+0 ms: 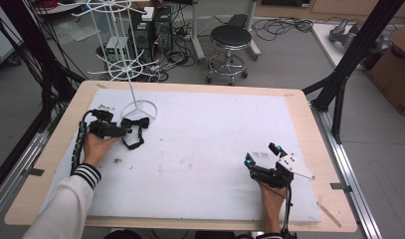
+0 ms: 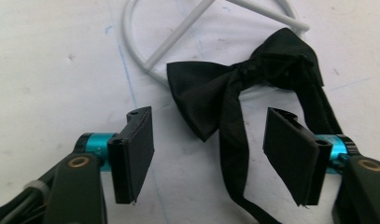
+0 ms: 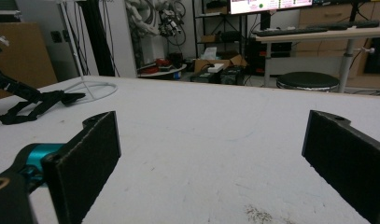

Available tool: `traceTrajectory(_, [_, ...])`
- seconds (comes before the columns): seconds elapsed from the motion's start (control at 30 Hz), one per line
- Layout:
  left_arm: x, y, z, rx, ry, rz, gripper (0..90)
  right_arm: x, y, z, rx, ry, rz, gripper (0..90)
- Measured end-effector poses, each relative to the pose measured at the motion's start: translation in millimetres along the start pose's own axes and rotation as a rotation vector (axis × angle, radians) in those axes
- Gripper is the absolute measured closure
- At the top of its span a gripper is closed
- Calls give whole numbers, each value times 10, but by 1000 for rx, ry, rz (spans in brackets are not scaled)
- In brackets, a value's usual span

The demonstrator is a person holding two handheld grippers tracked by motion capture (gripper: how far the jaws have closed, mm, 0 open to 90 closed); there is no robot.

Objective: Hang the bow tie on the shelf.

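Observation:
A black bow tie (image 2: 234, 84) with its strap (image 1: 133, 142) lies on the white mat, its bow over the round base ring (image 2: 131, 46) of a white wire stand (image 1: 121, 64). My left gripper (image 1: 126, 130) hovers just before the bow, open, one strap tail running between its pads (image 2: 141, 149). In the right gripper view the bow tie (image 3: 40, 103) lies far off at the left. My right gripper (image 1: 262, 154) rests open near the mat's front right, its jaws wide apart over bare mat (image 3: 211, 140).
The white mat (image 1: 205, 144) covers a wooden table (image 1: 314, 144). The wire stand rises tall at the back left. A stool (image 1: 231, 42), cables and black frame posts (image 1: 349, 55) stand beyond the table. Small dark crumbs (image 1: 118, 160) dot the mat.

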State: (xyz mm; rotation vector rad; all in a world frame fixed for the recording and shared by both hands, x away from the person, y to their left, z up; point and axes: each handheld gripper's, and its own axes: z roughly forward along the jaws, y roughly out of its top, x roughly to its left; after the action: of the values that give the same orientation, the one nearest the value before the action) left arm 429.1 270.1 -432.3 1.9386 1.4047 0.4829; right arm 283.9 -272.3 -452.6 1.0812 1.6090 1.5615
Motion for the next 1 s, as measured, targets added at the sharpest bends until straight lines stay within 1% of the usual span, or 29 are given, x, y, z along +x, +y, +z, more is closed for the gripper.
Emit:
traceTrajectory(0.13, [-26, 0, 16, 7, 6, 3, 407, 1, 0, 1, 0, 1, -1, 34])
traceTrajectory(0.17, [-30, -1, 20, 14, 15, 4, 421, 1, 0, 0, 0, 1, -2, 34])
traceTrajectory(0.2, [-31, -1, 22, 21, 23, 6, 422, 1, 0, 1, 0, 1, -2, 34])
traceTrajectory(0.23, [-34, -1, 21, 21, 21, 5, 427, 2, 0, 1, 0, 0, -3, 34])
traceTrajectory(0.3, [-47, 2, 19, 10, 24, 4, 478, 4, 1, 1, 0, 0, -3, 34])
traceTrajectory(0.4, [-61, 3, 17, 11, 24, 8, 536, 2, 1, 2, 1, 0, -6, 34])
traceTrajectory(0.5, [-85, -3, 34, 28, 38, 18, 548, 2, 1, 3, 1, -1, -6, 34])
traceTrajectory(0.57, [-107, -5, 43, 33, 51, 37, 562, 5, 0, 1, 3, 1, -4, 34])
traceTrajectory(0.67, [-133, -6, 49, 35, 63, 54, 618, 7, 0, 0, 4, 0, -4, 34])
traceTrajectory(0.9, [-148, -8, 40, 32, 66, 64, 777, 5, 1, 0, 3, 0, -3, 34])
traceTrajectory(1.0, [-149, -5, 27, 31, 65, 71, 817, 5, 1, 0, 3, 0, -3, 34])
